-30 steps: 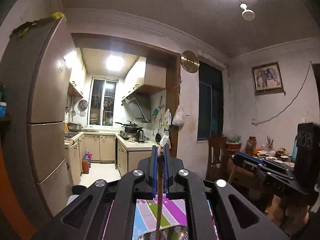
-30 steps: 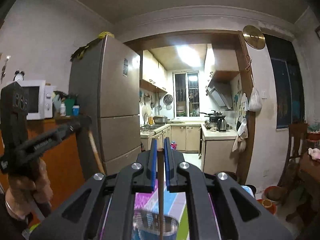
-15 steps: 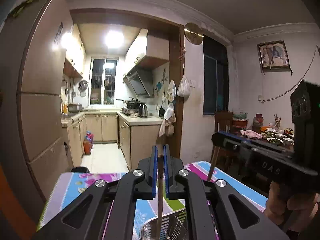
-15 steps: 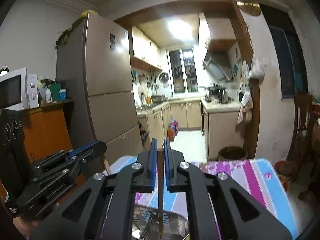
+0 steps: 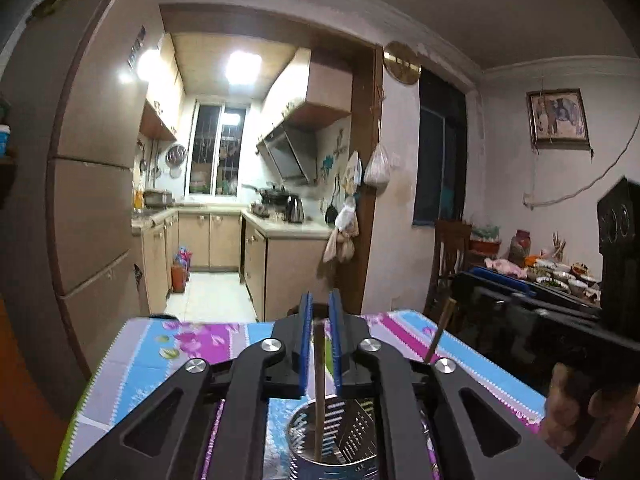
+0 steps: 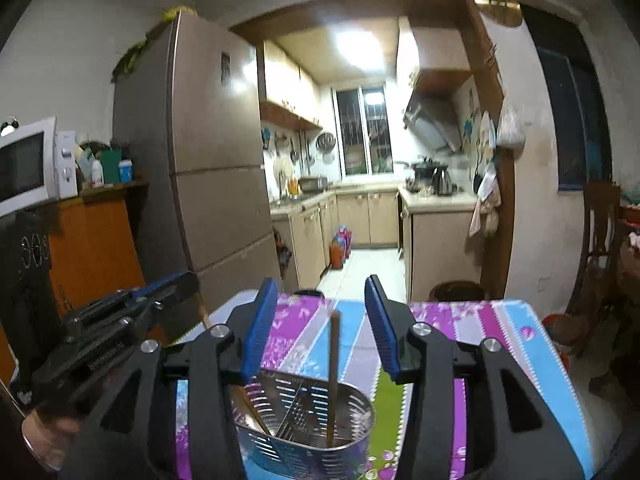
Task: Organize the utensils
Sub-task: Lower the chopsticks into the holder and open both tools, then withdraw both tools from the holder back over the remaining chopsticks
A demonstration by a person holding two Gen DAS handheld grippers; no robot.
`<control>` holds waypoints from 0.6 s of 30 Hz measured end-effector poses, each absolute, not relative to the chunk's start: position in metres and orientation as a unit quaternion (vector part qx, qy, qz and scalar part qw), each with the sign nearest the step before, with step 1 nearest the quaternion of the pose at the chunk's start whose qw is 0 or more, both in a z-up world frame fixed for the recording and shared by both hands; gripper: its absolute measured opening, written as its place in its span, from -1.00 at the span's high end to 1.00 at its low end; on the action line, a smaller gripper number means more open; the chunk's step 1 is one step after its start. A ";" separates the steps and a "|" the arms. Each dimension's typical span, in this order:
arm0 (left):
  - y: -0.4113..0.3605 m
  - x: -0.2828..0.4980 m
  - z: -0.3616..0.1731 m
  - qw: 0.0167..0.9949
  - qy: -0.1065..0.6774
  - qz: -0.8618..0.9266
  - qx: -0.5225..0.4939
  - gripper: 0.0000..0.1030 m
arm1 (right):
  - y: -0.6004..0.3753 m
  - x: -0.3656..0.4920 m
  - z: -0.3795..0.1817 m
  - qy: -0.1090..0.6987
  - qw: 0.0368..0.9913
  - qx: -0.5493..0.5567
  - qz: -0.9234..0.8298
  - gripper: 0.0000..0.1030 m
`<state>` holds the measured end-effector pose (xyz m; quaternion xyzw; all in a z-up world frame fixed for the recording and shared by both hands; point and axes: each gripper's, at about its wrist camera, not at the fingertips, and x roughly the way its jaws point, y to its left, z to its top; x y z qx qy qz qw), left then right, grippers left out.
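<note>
Standing loose in the holder (image 6: 304, 412), chopsticks (image 6: 333, 376) between both just-parted, spread grippers (image 6: 320, 316) (image 5: 320, 320); no legible writing.

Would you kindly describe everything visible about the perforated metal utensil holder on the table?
The shiny perforated metal utensil holder is an oval, steel-looking caddy with slotted walls and a slotted inner divider making compartments. It stands upright on the striped floral tablecloth. One wooden chopstick stands nearly upright in its right compartment, between the right gripper's open jaws and apart from both pads. Another chopstick leans in the left compartment.
</note>
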<state>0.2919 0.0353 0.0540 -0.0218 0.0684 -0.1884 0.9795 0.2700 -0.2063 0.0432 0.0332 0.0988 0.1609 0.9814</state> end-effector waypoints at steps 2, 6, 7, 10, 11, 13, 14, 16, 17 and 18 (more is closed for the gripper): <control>0.047 0.277 0.065 0.982 0.053 -0.181 -0.026 0.41 | -0.218 0.252 0.054 0.081 0.984 0.037 0.155 0.15; 0.065 0.245 0.084 0.985 0.029 -0.169 -0.023 0.37 | -0.240 0.212 0.068 0.046 0.987 0.039 0.147 0.15; 0.069 0.234 0.087 0.986 0.024 -0.165 -0.019 0.37 | -0.248 0.196 0.070 0.037 0.988 0.039 0.147 0.15; 0.086 0.180 0.091 0.990 0.005 -0.141 0.002 0.37 | -0.267 0.147 0.070 0.021 0.988 0.037 0.152 -0.04; 0.092 0.159 0.090 0.991 0.000 -0.133 0.010 0.37 | -0.272 0.131 0.068 0.018 0.988 0.034 0.153 -0.12; 0.106 0.112 0.081 0.993 -0.010 -0.114 0.030 0.33 | -0.281 0.094 0.057 0.018 0.988 0.019 0.153 -0.35; 0.112 0.093 0.076 0.994 -0.008 -0.106 0.038 0.20 | -0.283 0.079 0.050 0.023 0.989 0.010 0.148 -0.39; 0.123 0.060 0.063 0.994 0.002 -0.095 0.047 0.07 | -0.288 0.054 0.030 0.050 0.989 -0.004 0.139 -0.41; 0.128 0.041 0.053 0.994 0.015 -0.095 0.049 -0.08 | -0.289 0.046 0.019 0.069 0.988 -0.009 0.135 -0.41; 0.131 0.027 0.043 0.994 0.031 -0.093 0.050 -0.18 | -0.291 0.037 0.004 0.092 0.988 -0.012 0.124 -0.41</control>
